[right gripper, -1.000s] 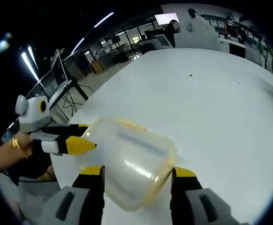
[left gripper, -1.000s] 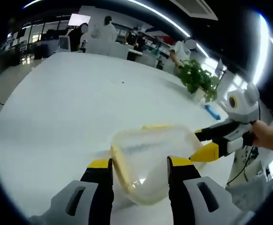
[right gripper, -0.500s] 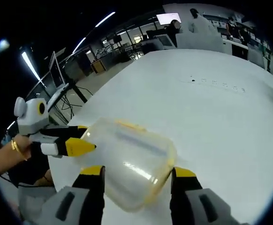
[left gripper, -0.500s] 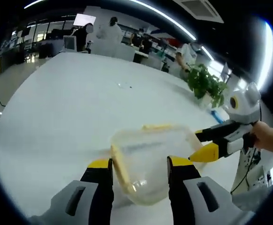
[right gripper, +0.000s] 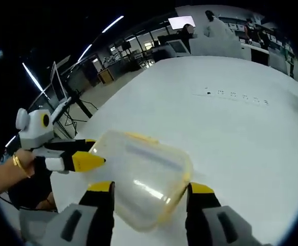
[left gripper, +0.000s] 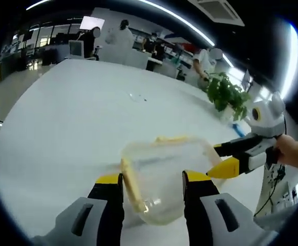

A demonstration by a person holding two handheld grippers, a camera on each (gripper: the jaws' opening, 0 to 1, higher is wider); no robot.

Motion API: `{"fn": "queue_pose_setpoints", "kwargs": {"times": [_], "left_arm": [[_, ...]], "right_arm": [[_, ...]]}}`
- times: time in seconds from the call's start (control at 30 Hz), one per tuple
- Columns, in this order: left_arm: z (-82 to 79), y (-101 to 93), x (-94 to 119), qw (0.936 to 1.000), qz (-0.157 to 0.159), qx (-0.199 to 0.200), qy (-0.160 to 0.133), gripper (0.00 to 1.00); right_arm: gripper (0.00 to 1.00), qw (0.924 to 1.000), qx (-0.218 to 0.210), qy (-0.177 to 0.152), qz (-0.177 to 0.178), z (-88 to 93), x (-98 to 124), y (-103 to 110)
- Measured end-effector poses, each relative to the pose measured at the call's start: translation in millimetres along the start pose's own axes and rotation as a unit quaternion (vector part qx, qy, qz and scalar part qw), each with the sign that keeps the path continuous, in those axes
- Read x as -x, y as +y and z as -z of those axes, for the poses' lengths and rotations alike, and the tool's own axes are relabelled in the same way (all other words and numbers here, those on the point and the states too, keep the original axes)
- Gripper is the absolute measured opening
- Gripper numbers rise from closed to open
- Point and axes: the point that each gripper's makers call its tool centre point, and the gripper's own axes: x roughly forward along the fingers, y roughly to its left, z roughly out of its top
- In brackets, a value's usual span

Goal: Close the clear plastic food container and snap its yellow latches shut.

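Clear plastic food container point(left gripper: 162, 177) sits on the white worktop point(left gripper: 77, 118), between the spread jaws of both grippers

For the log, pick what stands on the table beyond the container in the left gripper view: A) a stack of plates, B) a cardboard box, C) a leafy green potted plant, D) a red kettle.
C: a potted plant with green leaves stands on the white table beyond the clear container.
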Motion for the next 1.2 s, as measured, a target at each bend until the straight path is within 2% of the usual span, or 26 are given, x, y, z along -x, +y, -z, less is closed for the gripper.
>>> {"fn": "queue_pose_setpoints", "kwargs": {"times": [0.77, 0.93, 1.2], "left_arm": [[-4.0, 1.8, -5.2, 0.9998, 0.001, -0.002, -0.018, 0.43], [-3.8, 2.3, -5.6, 0.9997, 0.003, -0.001, -0.023, 0.44], [-3.7, 1.6, -5.2, 0.9996, 0.003, -0.003, -0.027, 0.44]], "right_arm": [[0.54, 0.9998, -0.008, -0.009, -0.014, -3.5, -2.8, -5.3], [0.54, 0.9992, -0.027, -0.025, -0.015, -3.4, -4.8, -6.5], [0.54, 0.9990, -0.030, -0.027, -0.018, -3.6, -4.9, -5.7]]}}
